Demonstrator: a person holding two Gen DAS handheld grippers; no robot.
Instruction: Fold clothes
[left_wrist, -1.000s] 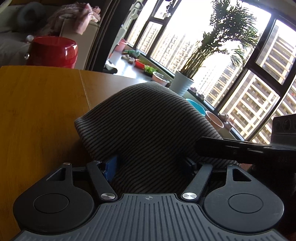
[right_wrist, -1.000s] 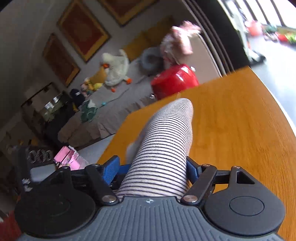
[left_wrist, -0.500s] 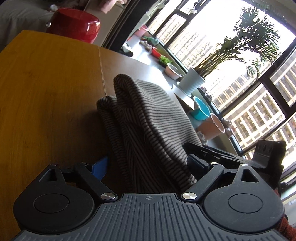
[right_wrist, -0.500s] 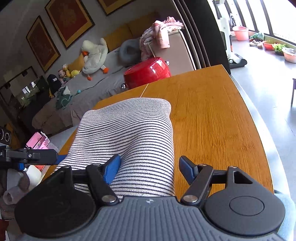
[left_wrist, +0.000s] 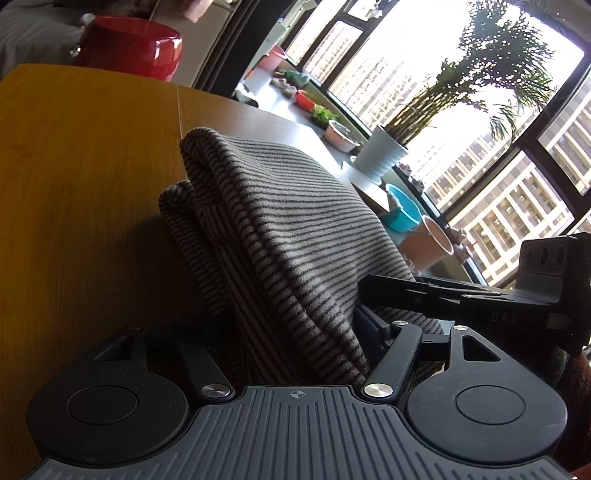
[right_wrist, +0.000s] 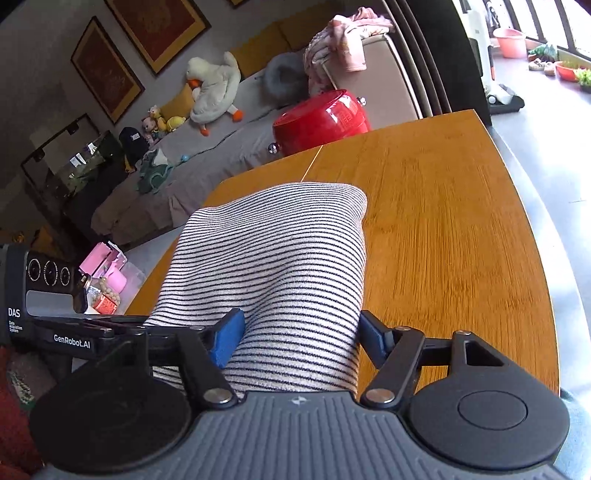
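Note:
A folded grey-and-black striped garment (left_wrist: 280, 206) lies on the wooden table (left_wrist: 81, 177), its thick folded edge running back into my left gripper (left_wrist: 295, 325), which is shut on the bundle. Only that gripper's right blue pad (left_wrist: 369, 325) shows; the other is hidden by cloth. In the right wrist view the same garment (right_wrist: 280, 251) looks white with thin dark stripes and rises from the table (right_wrist: 443, 206) between the blue pads (right_wrist: 227, 338) of my right gripper (right_wrist: 299, 332), shut on it. The two grippers sit close together, side by side.
A red glossy pot (right_wrist: 321, 120) stands just past the table's far end. Potted plants (left_wrist: 384, 155) and bowls line the window side beyond the table's edge. A sofa with a plush goose (right_wrist: 214, 88) lies beyond the table. The wood ahead of the garment is bare.
The garment has been gathered from a wide spread into a narrower, thicker fold. Both grippers swung round with it, and the right gripper's fingers have drawn in against the cloth.

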